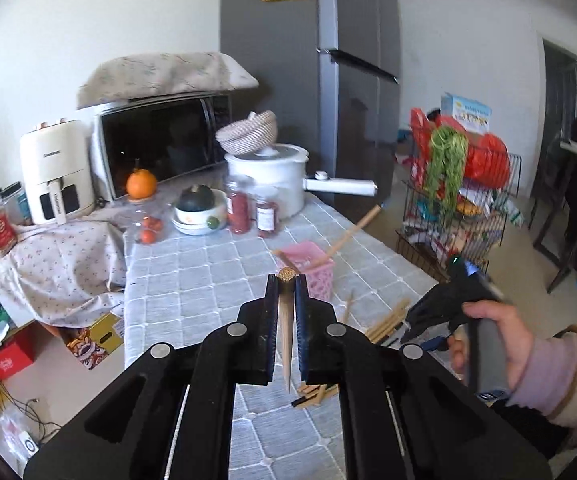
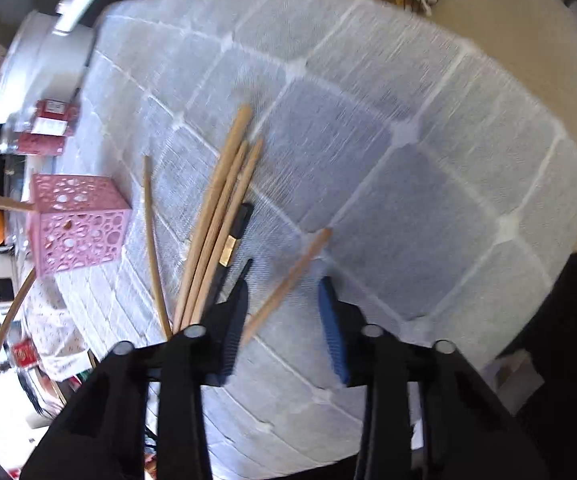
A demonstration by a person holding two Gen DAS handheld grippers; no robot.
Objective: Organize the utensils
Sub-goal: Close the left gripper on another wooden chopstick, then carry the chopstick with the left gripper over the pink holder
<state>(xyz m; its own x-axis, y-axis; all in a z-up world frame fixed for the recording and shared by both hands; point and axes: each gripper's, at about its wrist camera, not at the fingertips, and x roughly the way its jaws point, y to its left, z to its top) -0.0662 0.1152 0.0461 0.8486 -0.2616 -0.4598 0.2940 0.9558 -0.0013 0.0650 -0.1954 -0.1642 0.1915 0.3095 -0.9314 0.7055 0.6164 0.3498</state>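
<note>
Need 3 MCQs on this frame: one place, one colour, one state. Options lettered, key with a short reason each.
1. Where does the pink holder stand?
A. on the grey checked tablecloth
B. on the floor
C. on top of the microwave

2. What colour are the pads on the right gripper's fingers?
A. red
B. blue
C. white

3. What is the left gripper doing?
A. open, holding nothing
B. shut on a chopstick
C. shut on a jar

Key: 1 A, the holder sits on the cloth beside the loose chopsticks. 2 B, blue pads show on the open fingers. 3 B, the wooden stick is pinched between the two fingers.
</note>
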